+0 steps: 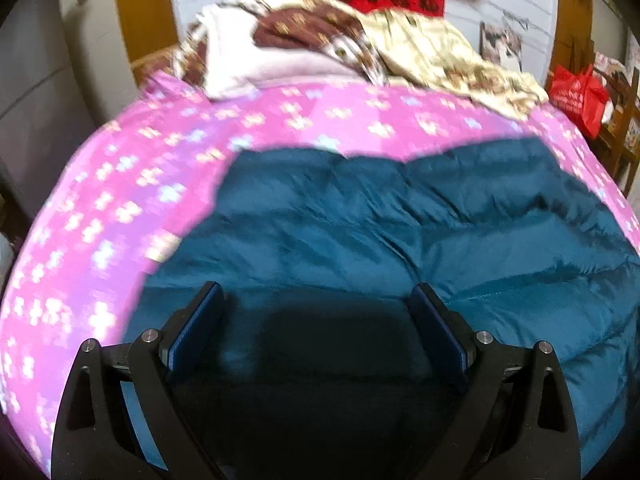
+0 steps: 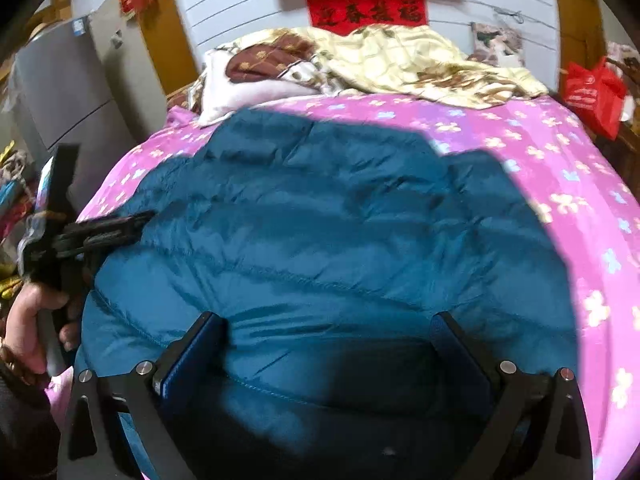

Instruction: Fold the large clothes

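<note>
While the blue jacket (image 2: 320,240) is spread flat on the bed (image 2: 560,184), both the left gripper (image 1: 316,320) and right gripper (image 2: 330,344) are held wide apart above its near edge; matching corners should be pinched evenly.

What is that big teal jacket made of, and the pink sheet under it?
The teal jacket looks like a padded, down-style coat: a smooth, slightly shiny synthetic shell, probably nylon or polyester, stitched in puffy horizontal rows. The pink sheet looks like a matte woven fabric, maybe cotton, printed with pale flowers; blur leaves the weave uncertain.
</note>
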The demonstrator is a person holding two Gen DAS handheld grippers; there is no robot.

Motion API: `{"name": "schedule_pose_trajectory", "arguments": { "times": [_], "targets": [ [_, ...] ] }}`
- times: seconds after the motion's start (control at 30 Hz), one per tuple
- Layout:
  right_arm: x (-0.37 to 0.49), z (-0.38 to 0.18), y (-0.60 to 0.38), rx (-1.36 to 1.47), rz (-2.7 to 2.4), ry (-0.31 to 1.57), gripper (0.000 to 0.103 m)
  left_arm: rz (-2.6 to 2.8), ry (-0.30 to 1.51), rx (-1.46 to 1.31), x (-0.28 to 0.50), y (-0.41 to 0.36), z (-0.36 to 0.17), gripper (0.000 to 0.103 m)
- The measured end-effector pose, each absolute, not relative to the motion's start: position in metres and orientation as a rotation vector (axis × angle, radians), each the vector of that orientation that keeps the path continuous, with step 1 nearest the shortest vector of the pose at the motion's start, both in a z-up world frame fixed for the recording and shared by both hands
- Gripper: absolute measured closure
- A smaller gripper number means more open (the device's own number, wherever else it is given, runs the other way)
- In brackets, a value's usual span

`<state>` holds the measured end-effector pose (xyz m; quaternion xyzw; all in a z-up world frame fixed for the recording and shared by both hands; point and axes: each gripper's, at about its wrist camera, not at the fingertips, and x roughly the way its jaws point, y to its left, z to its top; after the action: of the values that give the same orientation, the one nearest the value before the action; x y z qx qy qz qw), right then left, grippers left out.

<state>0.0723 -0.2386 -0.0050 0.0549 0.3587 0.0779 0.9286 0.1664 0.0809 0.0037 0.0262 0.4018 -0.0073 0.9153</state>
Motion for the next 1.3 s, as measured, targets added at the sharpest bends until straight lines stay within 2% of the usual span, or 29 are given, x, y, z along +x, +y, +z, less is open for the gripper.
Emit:
{"name": "schedule_pose_trajectory", "arguments": {
  "times": [0.17,0.33,0.53,0.6,0.73,0.77,0.83,0.93,1.13,1.3],
  "targets": [
    [0.053,0.015,-0.295,0.238,0.033,0.602,0.0,0.04,0.767,0.035,0.153,0.145,0.024,0.008],
    [0.054,-0.002,-0.329,0.317,-0.026,0.688,0.0,-0.002,0.904,-0.114,0.158,0.212,-0.011,0.009],
    [0.068,-0.042,-0.339,0.358,-0.023,0.889,0.0,-0.173,1.023,-0.316,0.177,0.228,-0.046,0.008],
    [0.067,-0.046,-0.339,0.365,-0.012,0.894,0.0,-0.25,1.059,-0.405,0.186,0.228,-0.058,0.008],
    [0.065,-0.046,-0.342,0.38,0.0,0.894,0.0,-0.28,1.032,-0.391,0.188,0.217,-0.059,0.008],
    [0.064,-0.045,-0.343,0.39,0.009,0.894,0.0,-0.279,1.024,-0.383,0.188,0.215,-0.059,0.011],
    [0.061,-0.038,-0.351,0.402,0.009,0.865,0.0,-0.269,0.987,-0.344,0.185,0.209,-0.055,0.034],
    [0.048,-0.021,-0.379,0.442,-0.046,0.763,0.0,-0.233,0.943,-0.225,0.179,0.195,-0.045,0.052],
    [0.051,-0.008,-0.412,0.465,-0.026,0.685,0.0,-0.167,0.912,-0.093,0.174,0.182,-0.044,0.055],
    [0.09,-0.031,-0.388,0.363,0.125,0.824,0.0,-0.149,0.906,-0.073,0.174,0.179,-0.047,0.051]
  ]
}}
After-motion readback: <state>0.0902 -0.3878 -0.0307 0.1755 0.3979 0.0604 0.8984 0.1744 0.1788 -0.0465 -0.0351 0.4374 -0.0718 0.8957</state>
